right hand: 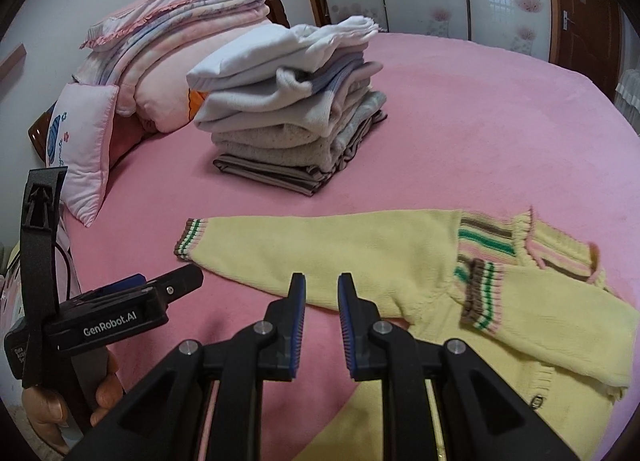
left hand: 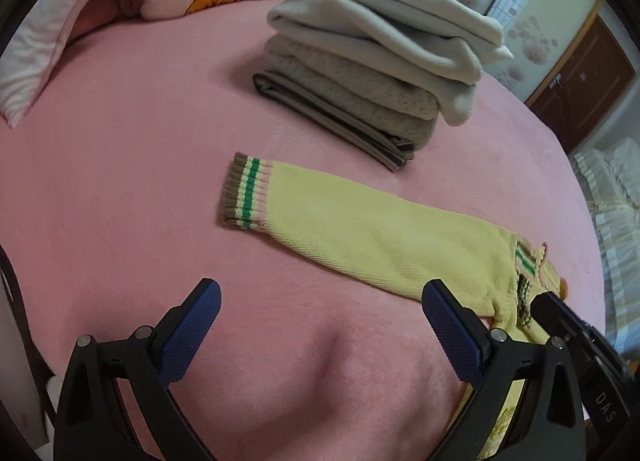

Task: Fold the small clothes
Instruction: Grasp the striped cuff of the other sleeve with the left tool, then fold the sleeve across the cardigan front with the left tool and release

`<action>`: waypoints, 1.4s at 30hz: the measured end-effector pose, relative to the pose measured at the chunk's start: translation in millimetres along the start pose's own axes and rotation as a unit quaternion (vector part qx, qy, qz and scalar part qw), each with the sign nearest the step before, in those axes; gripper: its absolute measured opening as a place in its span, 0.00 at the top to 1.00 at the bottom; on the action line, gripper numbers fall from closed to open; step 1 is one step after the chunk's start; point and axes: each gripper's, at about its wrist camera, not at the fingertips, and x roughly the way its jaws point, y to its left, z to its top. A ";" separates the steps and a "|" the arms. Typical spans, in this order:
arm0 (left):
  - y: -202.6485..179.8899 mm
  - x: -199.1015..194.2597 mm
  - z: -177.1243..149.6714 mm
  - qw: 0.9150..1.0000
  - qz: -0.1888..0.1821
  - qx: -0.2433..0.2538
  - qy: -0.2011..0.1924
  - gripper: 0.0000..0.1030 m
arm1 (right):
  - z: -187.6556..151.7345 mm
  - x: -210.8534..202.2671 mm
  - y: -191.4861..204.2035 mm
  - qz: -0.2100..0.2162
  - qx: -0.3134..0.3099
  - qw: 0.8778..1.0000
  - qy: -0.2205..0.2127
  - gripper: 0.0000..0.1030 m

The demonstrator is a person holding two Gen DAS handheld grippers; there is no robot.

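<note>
In the right wrist view, white letters reading "GenRobot.AI" run along the side of the black body of the left gripper [right hand: 176,285], low at the left edge of the picture. In the left wrist view, the letters "DAS" stand in pale print on the black housing of the right gripper [left hand: 548,309], at the lower right corner. A pink pillow [right hand: 86,149] by the bed's edge carries blue stitched lettering beside a blue motif, too small and bent to read

Parted left tongs [left hand: 320,303] hover beside yellow sweater [left hand: 384,229].
</note>
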 end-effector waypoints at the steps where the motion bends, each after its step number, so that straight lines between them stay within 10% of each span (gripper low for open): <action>1: 5.5 4.6 -0.4 1.000 -0.012 -0.016 0.003 0.06 | 0.0 2.9 0.7 0.001 0.000 1.000 0.002 0.84; 18: 36.4 62.5 13.3 0.988 -0.084 -0.129 -0.012 0.26 | -8.8 23.1 -5.8 0.022 0.014 0.999 0.018 0.84; 23: 32.5 74.0 24.7 0.989 -0.082 -0.126 -0.006 0.88 | -9.9 22.8 -8.6 0.024 0.018 0.999 0.018 0.84; 42: -75.3 -0.6 38.7 0.989 -0.121 0.014 -0.088 0.94 | -22.9 -25.2 -67.2 -0.024 0.060 0.998 -0.011 0.84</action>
